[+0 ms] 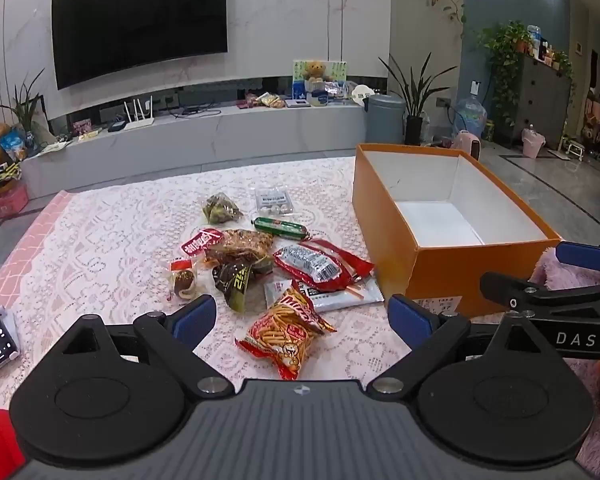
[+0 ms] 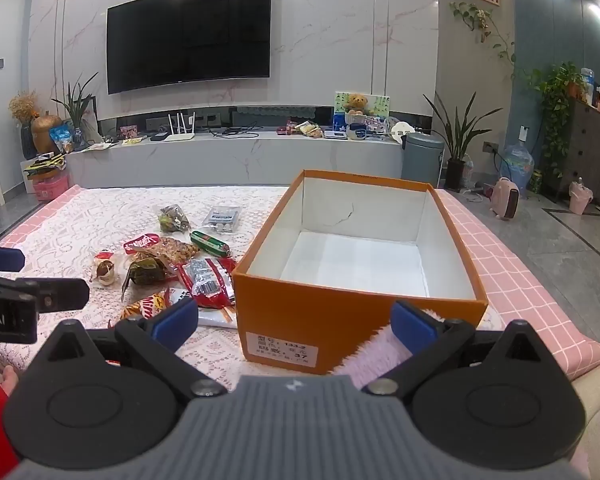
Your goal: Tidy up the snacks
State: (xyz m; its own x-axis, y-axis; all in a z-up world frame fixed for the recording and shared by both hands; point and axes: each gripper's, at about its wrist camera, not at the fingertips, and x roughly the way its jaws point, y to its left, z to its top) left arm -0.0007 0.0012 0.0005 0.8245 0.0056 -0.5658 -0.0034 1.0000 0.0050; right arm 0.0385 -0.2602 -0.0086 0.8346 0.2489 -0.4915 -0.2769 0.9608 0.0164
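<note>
left tool [image 1: 302, 316]: spread wide, empty, above the stick-snack bag [image 1: 286, 330]
right tool [image 2: 294, 322]: spread wide, empty, facing the orange box [image 2: 340, 316]
snacks: piled on the table [image 1: 100, 240] left of the empty box
risk: overlapping slick packets may slip or drag neighbours when pinched

A dark television [image 2: 189, 36] hangs on the marble wall above a long grey console [image 2: 236, 156], where a white router [image 2: 181, 130] and a teddy bear [image 2: 357, 104] sit. A grey bin [image 2: 422, 158] stands beside a potted plant [image 2: 458, 140], and a pink lace cloth [image 1: 112, 240] covers the table.
</note>
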